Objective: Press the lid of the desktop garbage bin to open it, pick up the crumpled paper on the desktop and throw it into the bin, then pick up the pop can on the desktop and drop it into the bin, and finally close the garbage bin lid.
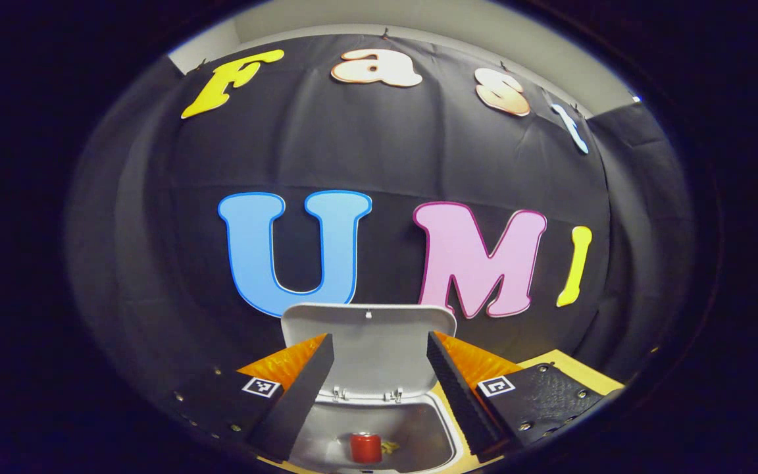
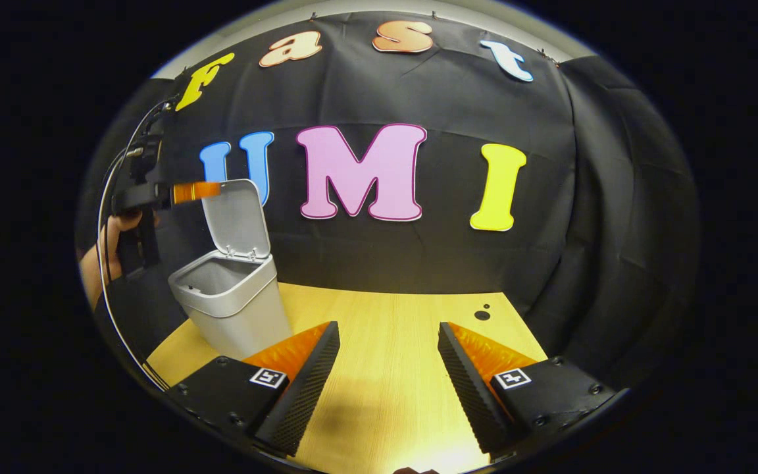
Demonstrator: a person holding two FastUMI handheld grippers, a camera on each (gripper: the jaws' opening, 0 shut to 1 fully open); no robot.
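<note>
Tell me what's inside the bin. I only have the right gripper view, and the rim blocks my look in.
Observer: A red can sits on the bottom of the bin.
Operator: And the paper?
Observer: A small yellowish scrap lies beside the can. It is too small to say for sure that it's the paper.
Operator: Is the left gripper holding anything?
Observer: No. The left gripper is open above the bin and holds nothing, and the raised lid shows between its fingers.
</note>
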